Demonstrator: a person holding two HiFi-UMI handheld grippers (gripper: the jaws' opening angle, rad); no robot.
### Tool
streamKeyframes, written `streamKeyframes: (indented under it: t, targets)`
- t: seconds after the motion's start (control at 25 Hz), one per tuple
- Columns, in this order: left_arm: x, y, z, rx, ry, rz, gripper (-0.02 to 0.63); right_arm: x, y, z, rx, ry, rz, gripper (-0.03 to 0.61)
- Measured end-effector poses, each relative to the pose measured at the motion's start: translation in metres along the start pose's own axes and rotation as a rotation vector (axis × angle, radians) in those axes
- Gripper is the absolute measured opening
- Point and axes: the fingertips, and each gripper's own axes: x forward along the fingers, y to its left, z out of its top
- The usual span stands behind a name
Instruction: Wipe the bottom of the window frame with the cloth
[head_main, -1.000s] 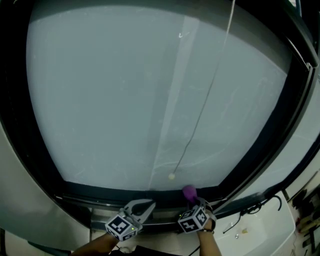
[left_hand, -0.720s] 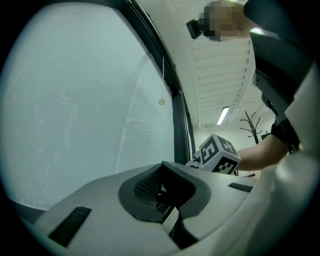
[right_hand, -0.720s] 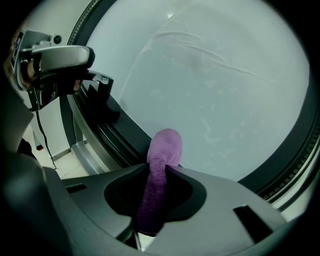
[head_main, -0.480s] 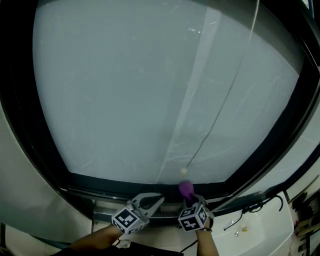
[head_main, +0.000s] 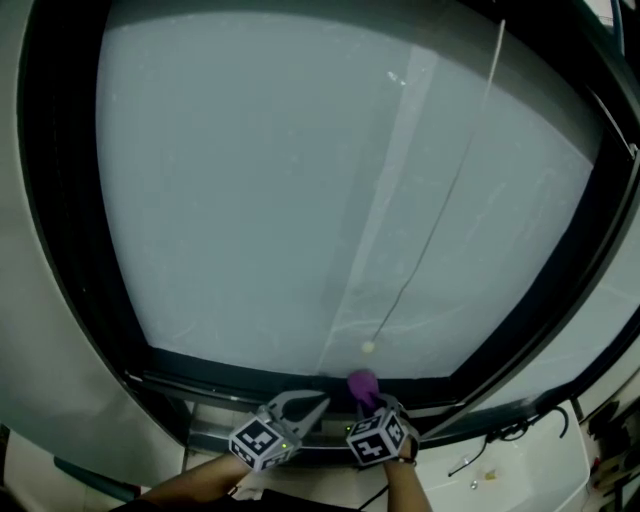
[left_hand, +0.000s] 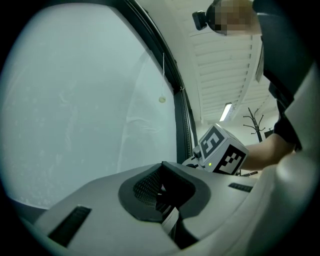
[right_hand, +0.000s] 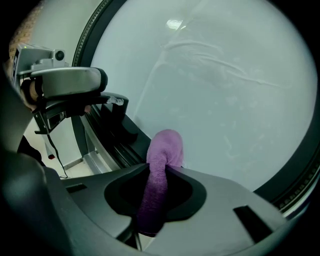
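Two tools, one cloth, one window. The left tool (head_main: 308, 407) has its jaws closed together on nothing, beside the bottom of the window frame (head_main: 235, 383). The right tool (head_main: 372, 405) pinches the purple cloth (head_main: 362, 383) against that frame, just below the cord bead (head_main: 368, 347). A second ago the cloth sat right of the bead.

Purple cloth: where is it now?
Head view, bottom centre: the purple cloth is clamped in the right tool, its free end at the window's bottom frame, just below the blind cord's bead.
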Motion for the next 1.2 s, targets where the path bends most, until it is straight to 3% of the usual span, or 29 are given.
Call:
streamKeyframes:
  t: [0.56,0.84,1.2]
  targets:
    - [0.001,0.0,0.002,-0.007,0.015,0.02,0.005,-0.002,0.019,0.023,0.002,-0.065,0.065,0.086]
    - [-0.011,-0.001,-0.002,0.016,0.018,-0.036,0.005,-0.008,0.033,0.036,0.008,-0.121,0.092,0.086]
    - [-0.044,0.001,-0.005,0.008,0.054,0.061,0.005,-0.021,0.048,0.057,-0.022,-0.232,0.128,0.086]
